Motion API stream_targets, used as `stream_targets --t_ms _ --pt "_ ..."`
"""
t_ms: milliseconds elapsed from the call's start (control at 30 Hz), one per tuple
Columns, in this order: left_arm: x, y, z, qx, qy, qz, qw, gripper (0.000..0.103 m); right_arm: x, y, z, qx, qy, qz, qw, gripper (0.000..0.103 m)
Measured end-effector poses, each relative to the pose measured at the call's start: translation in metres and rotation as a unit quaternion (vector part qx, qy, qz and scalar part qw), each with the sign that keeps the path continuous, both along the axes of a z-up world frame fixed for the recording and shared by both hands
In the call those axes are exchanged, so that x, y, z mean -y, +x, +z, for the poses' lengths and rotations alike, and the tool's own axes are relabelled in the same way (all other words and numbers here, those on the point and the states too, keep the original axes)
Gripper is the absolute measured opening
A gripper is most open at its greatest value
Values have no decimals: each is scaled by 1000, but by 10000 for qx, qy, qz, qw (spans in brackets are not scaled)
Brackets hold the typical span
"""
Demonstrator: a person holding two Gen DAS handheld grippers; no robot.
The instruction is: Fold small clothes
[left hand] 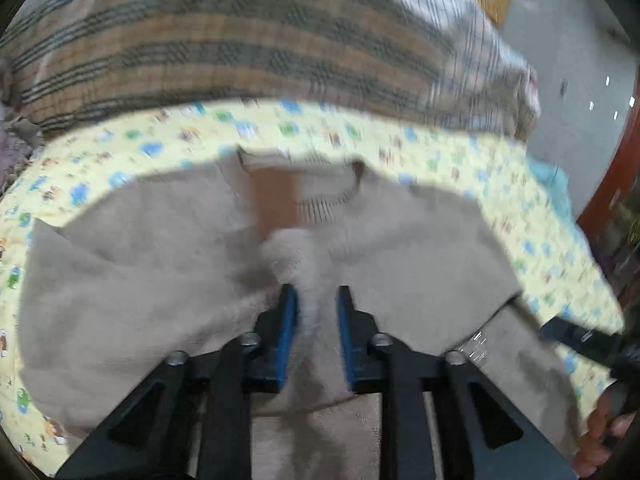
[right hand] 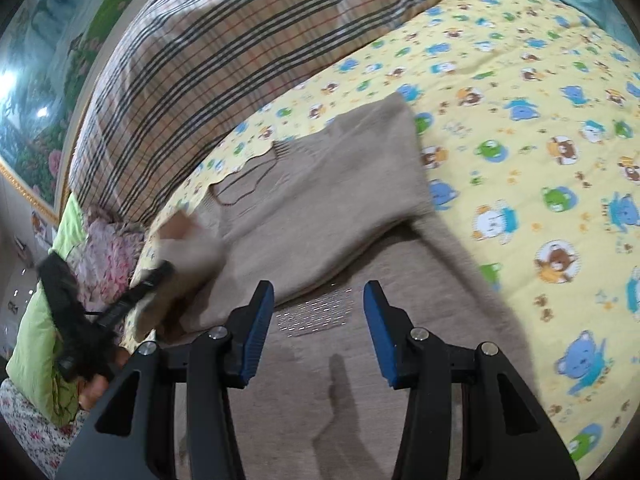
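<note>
A small beige knit sweater (left hand: 132, 264) lies on a yellow cartoon-print blanket (left hand: 460, 152), collar away from me. My left gripper (left hand: 317, 296) is shut on a bunched fold of the sweater, which stands up between its blue pads. In the right wrist view the sweater (right hand: 320, 200) lies partly folded, one side laid over the body. My right gripper (right hand: 319, 300) is open and empty just above the sweater's lower part. The left gripper (right hand: 160, 270) shows at the left there, holding beige cloth.
A plaid brown and grey blanket (right hand: 208, 68) lies behind the yellow blanket (right hand: 520, 140). A green cushion (right hand: 36, 320) and pink floral fabric (right hand: 108, 248) lie at the left. A grey floor (left hand: 568, 60) and a red-brown furniture edge (left hand: 616, 176) are at the right.
</note>
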State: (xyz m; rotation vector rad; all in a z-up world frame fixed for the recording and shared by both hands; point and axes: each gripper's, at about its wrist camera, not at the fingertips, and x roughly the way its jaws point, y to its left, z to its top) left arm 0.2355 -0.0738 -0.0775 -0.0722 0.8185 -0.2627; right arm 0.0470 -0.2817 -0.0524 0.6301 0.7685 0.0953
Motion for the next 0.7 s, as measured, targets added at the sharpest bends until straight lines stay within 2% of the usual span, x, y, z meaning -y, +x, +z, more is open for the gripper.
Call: stream_targets --t_ms 133,233,367,467,533,700 --pt "-7 -18 -7 -71 29 -71 9999 52 3 9 1 -36 -58 80 9999 48" --pt "-29 -40 -3 -4 131 116 9998 66 -13 26 6 -18 -154 346 9993 48" --pt "-80 -74 -2 -24 195 611 9979 71 -43 55 9 -46 -209 752 9969 48" --pt "-120 -89 -12 -91 462 1097 9928 76 -60 73 5 -138 -378 758 9963 48" --pt "-143 -89 -21 -226 577 1329 9892 76 -63 81 -2 -263 -668 576 9957 53" --pt "-169 -72 -43 -552 713 1572 9834 76 -69 97 -34 -861 -610 734 9917 54"
